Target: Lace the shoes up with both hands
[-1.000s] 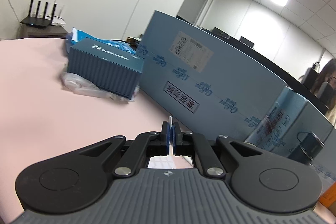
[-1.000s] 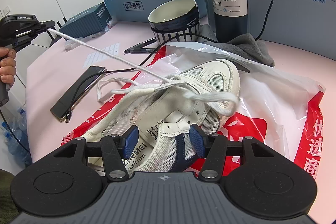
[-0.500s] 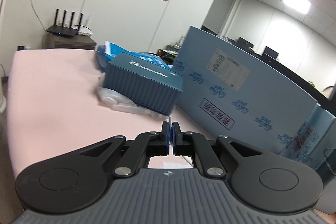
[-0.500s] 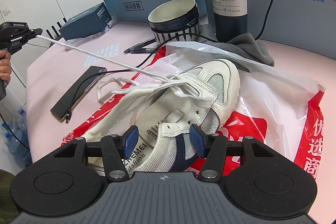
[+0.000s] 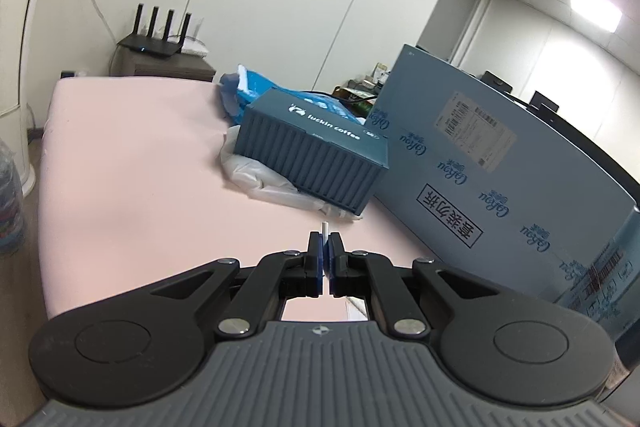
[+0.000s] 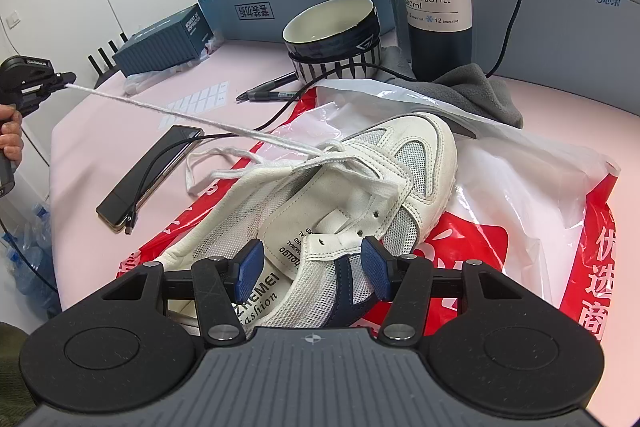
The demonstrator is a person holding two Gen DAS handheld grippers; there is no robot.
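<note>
The white mesh-and-leather sneaker (image 6: 320, 195) is lying on a red-and-white plastic bag (image 6: 520, 211) on the pink table (image 6: 120, 115). The left gripper (image 5: 325, 251) is clamping the tip of the flat white shoelace (image 6: 192, 117) in closed jaws, holding it taut, well away from the sneaker. The right gripper (image 6: 312, 267) is hovering over the sneaker's heel, jaws spread and empty. Risk: further tension is likely to drag the unrestrained sneaker across the bag, or slip the lace tip out of the jaws.
</note>
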